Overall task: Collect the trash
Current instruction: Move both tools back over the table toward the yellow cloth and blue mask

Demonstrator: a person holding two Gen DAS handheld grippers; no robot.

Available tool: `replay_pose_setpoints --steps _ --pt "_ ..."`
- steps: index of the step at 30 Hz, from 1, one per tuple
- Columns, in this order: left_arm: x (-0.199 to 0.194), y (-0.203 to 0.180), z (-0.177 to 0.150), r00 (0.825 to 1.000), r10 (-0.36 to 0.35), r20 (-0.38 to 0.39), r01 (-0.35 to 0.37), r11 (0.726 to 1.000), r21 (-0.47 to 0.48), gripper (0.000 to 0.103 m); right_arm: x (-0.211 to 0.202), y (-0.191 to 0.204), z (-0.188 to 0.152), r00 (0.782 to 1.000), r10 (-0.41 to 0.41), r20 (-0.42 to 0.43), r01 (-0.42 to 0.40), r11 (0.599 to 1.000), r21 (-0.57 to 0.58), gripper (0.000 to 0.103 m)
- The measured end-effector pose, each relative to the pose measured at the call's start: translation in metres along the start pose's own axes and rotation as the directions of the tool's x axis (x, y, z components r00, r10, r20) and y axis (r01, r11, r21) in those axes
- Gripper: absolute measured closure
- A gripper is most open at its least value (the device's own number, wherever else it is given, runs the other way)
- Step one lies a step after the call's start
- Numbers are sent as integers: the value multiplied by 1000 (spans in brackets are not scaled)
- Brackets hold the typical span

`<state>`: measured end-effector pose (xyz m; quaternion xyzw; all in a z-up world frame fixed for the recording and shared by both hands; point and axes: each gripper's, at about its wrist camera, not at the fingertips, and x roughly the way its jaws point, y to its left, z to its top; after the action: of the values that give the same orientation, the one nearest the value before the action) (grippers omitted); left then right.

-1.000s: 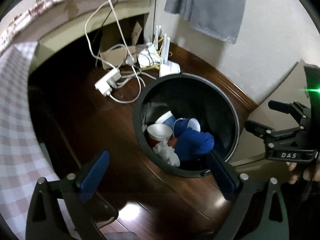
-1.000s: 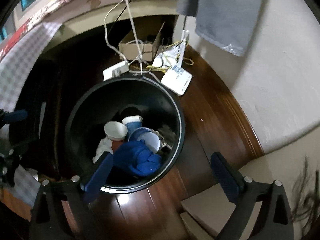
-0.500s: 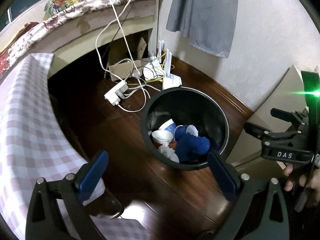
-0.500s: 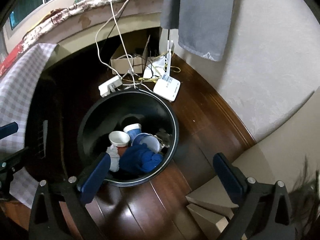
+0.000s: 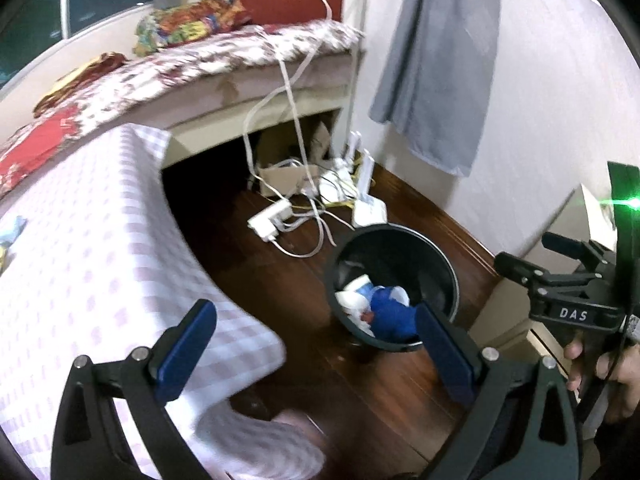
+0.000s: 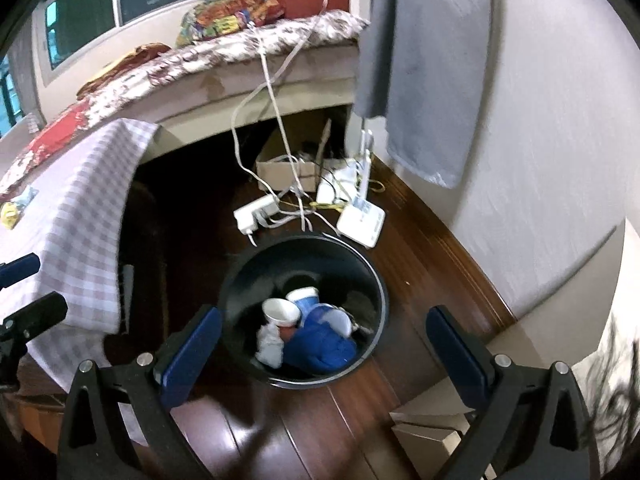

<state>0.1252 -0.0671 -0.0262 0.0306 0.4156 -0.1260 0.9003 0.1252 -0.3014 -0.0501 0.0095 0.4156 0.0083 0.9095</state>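
A black round trash bin [image 5: 436,256] stands on the dark wood floor; it also shows in the right wrist view [image 6: 240,280]. Inside lie paper cups [image 6: 282,311], white crumpled paper [image 6: 268,344] and a blue crumpled item [image 6: 320,346]. My left gripper [image 5: 316,336] is open and empty, high above the floor left of the bin. My right gripper [image 6: 324,344] is open and empty, high above the bin. The right gripper's body [image 5: 568,292] shows at the right of the left wrist view.
A table with a checked cloth [image 5: 80,240] is at the left, with small items [image 6: 14,208] on it. A power strip [image 6: 256,212], white cables, a router [image 6: 360,220] and a cardboard box [image 6: 284,168] lie beyond the bin. A grey cloth [image 6: 432,60] hangs on the wall. Cardboard [image 6: 432,428] lies at the right.
Both grippers have risen and pulled back from the bin, so it looks smaller and lower. More of the table, the bench and the window has come into view. Both stay open.
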Motion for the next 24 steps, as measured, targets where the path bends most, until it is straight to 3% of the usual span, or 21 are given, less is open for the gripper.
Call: replay_pose_setpoints --steps 15,21,24 --pt "-40 80 -10 993 98 67 -88 987 -136 3 -14 103 33 988 141 54 -133 981 -140 0" --pt "-58 138 -23 978 186 91 -159 957 -244 3 -12 150 45 979 199 50 -185 962 -199 0" --pt "-67 175 -31 962 261 83 -226 928 -295 3 -8 180 53 971 234 44 -217 946 -242 0"
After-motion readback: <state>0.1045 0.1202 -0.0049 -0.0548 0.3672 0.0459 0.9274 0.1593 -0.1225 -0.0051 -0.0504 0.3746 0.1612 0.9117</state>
